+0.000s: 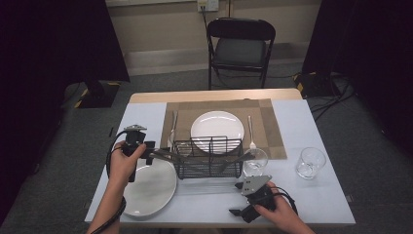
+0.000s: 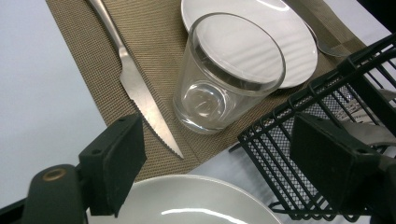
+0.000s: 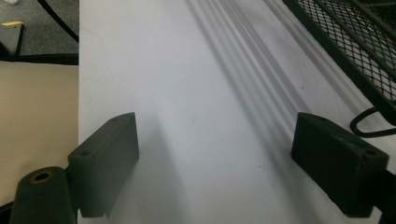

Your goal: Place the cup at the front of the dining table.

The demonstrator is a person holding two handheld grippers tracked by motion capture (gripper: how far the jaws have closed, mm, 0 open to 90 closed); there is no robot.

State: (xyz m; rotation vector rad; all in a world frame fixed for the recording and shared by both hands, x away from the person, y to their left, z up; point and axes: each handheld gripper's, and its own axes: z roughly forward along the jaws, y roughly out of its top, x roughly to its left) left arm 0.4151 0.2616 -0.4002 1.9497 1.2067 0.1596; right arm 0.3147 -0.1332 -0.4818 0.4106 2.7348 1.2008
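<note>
Table-setting in hand. Left gripper (image 2: 215, 163) hangs open-jawed, empty, just short of a glass (image 2: 226, 70) upright on the placemat (image 2: 154, 56), beside the knife (image 2: 135, 84). Right gripper (image 3: 215, 163) open, empty, over bare table. Next: likely withdraw without tipping the glass. Count: three glasses, two plates, one rack (image 1: 208, 157).

The worktop (image 1: 146, 117) has a white cover. The placemat (image 2: 154, 60) is brown with a fine woven pattern. Both plates (image 1: 216, 126) are white, the wire basket (image 1: 208, 157) is black, the glass (image 2: 224, 74) is clear, and the knife (image 2: 140, 93) is silver.
</note>
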